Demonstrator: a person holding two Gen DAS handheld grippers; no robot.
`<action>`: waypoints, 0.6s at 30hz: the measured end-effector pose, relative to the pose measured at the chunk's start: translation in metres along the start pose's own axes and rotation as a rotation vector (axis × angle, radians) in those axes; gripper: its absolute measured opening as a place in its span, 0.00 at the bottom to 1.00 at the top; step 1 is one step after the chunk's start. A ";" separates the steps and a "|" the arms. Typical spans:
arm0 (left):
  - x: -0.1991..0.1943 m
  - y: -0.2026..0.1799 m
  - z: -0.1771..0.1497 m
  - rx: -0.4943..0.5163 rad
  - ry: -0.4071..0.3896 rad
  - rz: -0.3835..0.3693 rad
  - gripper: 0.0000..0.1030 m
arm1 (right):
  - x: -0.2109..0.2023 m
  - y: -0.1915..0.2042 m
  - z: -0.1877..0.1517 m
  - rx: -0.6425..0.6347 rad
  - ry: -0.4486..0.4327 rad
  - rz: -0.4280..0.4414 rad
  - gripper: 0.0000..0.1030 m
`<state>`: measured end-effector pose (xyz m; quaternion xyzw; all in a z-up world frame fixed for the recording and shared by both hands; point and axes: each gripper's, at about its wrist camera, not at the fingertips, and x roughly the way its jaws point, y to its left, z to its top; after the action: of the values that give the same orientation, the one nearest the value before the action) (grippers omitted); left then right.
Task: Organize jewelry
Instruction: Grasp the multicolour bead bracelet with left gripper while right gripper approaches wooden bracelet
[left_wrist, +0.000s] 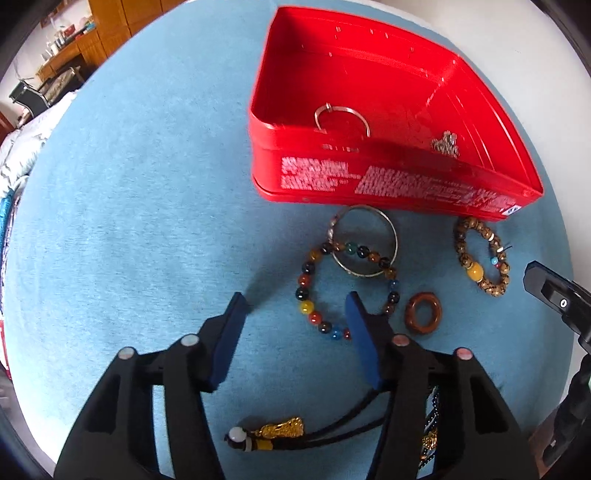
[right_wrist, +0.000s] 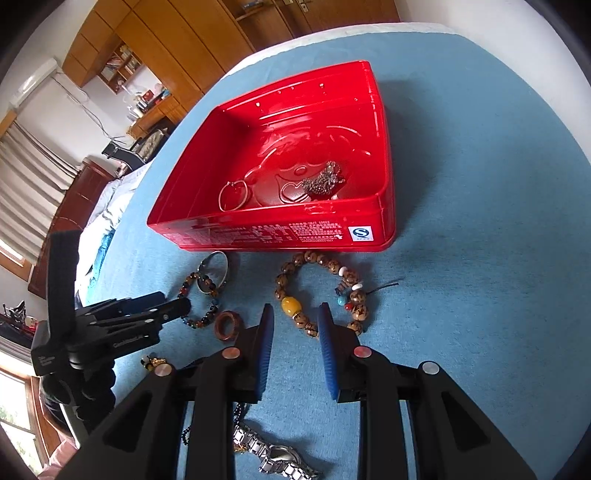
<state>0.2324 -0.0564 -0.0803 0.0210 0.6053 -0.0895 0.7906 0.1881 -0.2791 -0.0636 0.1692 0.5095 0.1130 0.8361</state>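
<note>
A red tin box stands on the blue cloth and holds a thin silver ring and a metal chain pile. In front lie a multicolour bead bracelet overlapping a silver bangle, a brown wooden ring and a brown bead bracelet. My left gripper is open, its right finger over the multicolour bracelet. My right gripper is open, fingers straddling the brown bracelet's near edge.
A black cord with gold charm and a dark bead string lie under the left gripper. A metal watch lies under the right gripper. The cloth covers a round table; wooden cabinets and a bed stand beyond.
</note>
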 end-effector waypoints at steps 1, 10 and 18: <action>0.004 -0.005 0.003 0.005 0.001 0.006 0.51 | 0.001 0.000 0.000 -0.001 0.004 0.001 0.24; 0.012 -0.007 0.018 0.024 -0.001 0.012 0.19 | 0.008 0.003 0.001 -0.009 0.018 0.003 0.25; 0.016 -0.009 0.020 0.015 -0.004 -0.038 0.06 | 0.015 0.006 0.002 -0.016 0.025 -0.007 0.29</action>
<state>0.2537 -0.0694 -0.0895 0.0153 0.6032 -0.1089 0.7900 0.1970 -0.2686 -0.0724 0.1594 0.5198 0.1161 0.8312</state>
